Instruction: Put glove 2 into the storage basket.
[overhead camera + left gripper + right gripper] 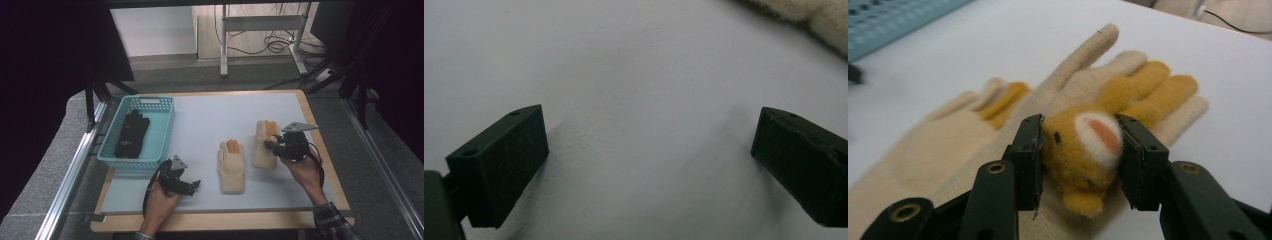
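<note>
The right hand-held gripper (1079,160) is squeezing a small fuzzy yellow animal head (1083,155) (it has a white ear with a pink middle) that sits on the back of a cream glove (263,145). Both black jaws press on the sides of the fuzzy head. This glove lies on the right part of the pale tabletop (210,120), with its yellow finger parts pointing away from the person. A second cream glove (231,167) lies just beside it, nearer the middle of the tabletop. The left hand-held gripper (649,160) rests low over bare tabletop near the front edge, with its jaws wide apart and nothing between them. A blue basket (165,127) stands at the left side, and a black glove (131,135) lies inside it.
</note>
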The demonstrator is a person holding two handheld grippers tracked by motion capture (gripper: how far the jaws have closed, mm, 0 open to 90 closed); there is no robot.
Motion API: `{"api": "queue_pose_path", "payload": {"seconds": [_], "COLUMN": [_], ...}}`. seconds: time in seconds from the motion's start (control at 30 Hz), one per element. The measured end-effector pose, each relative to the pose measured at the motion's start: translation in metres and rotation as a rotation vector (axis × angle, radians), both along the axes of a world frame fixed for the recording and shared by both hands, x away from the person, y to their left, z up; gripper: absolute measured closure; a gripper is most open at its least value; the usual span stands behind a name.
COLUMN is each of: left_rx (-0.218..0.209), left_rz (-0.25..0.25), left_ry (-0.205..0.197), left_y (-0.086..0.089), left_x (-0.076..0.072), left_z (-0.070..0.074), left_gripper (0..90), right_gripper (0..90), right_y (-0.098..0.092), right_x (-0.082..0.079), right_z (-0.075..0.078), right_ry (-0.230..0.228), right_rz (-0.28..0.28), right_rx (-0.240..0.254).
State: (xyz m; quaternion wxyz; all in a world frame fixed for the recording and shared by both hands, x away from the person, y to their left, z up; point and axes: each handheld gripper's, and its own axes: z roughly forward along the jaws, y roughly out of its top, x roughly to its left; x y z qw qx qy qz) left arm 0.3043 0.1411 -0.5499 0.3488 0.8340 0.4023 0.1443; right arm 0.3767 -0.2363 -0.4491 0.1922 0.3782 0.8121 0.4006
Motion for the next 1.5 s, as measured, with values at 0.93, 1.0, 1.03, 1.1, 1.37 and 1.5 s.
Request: {"api": "queue_pose_path", "payload": {"seconds": [0.93, 1.0, 1.03, 1.1, 1.37, 1.5], "left_rx": [0.0, -0.003, -0.003, -0.003, -0.002, -0.002], "left_rz": [0.001, 0.003, 0.003, 0.003, 0.003, 0.003], "left_ry": [0.0, -0.001, -0.001, -0.001, -0.001, -0.001], "left_y": [0.0, 0.0, 0.0, 0.0, 0.0, 0.0], "left_x": [0.0, 0.0, 0.0, 0.0, 0.0, 0.0], "left_z": [0.0, 0.0, 0.0, 0.0, 0.0, 0.0], "left_gripper": [2.0, 2.0, 2.0, 2.0, 2.0, 2.0], "right_gripper": [54.9, 53.3, 52.8, 51.8, 40.8, 39.4], "right_y": [0.097, 0.096, 0.095, 0.095, 0.087, 0.073], "right_x": [-0.033, -0.033, -0.034, -0.034, -0.036, -0.035], "right_z": [-0.043, -0.047, -0.048, -0.049, -0.041, -0.033], "right_ry": [0.041, 0.059, 0.057, 0.059, 0.054, 0.041], "right_rz": [0.223, 0.215, 0.213, 0.213, 0.211, 0.188], "right_rx": [-0.085, -0.085, -0.086, -0.083, -0.06, -0.054]}}
